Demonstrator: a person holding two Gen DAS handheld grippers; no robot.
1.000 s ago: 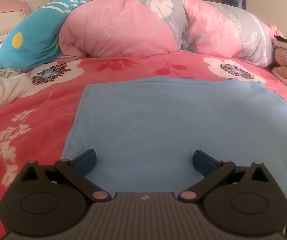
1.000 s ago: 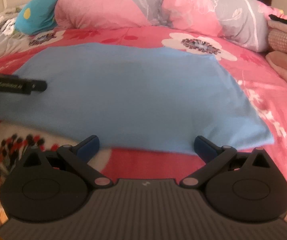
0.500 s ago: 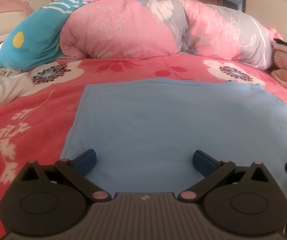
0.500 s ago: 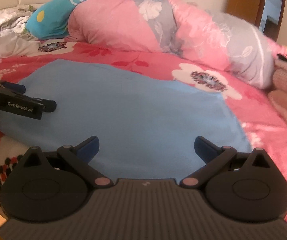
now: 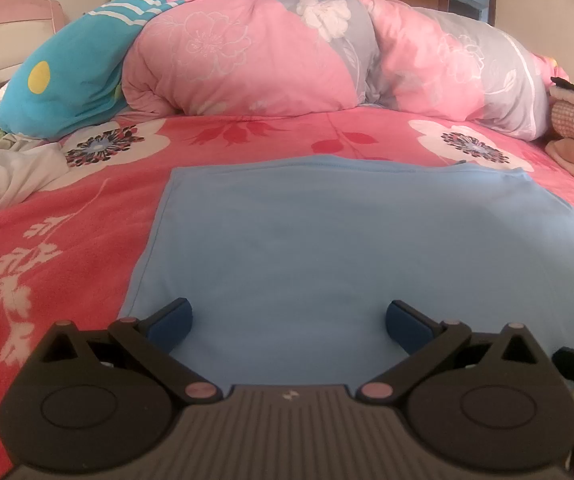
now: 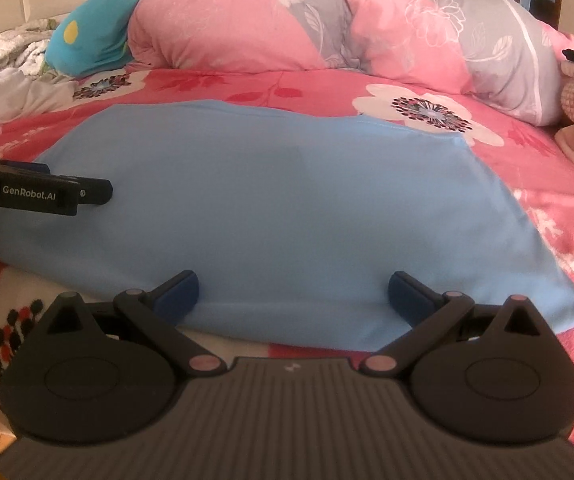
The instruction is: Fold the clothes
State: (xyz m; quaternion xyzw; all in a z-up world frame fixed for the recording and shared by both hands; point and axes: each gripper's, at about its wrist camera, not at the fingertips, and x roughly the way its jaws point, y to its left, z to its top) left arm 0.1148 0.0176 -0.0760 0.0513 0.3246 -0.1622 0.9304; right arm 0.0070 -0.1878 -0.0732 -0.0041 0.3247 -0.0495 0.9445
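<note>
I see the light-blue garment (image 5: 347, 248) lying flat on the floral bedspread (image 5: 59, 248), in front of the rolled quilt (image 5: 247, 52). My left gripper (image 5: 289, 322) and right gripper (image 6: 293, 294) hover spread apart, seemingly just above its near edge.

Both wrist cameras sit low at the bed's (image 5: 67, 248) near edge, facing its far edge. Both views share the blue cloth (image 5: 347, 248) and the rolled quilt (image 6: 327, 20); the right view also catches the left hand-held gripper (image 6: 99, 192).

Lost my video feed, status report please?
Both tongs open, left and right, holding nothing. Blue cloth flat on the bed, near edge by the right tongs. Nothing in the way.
</note>
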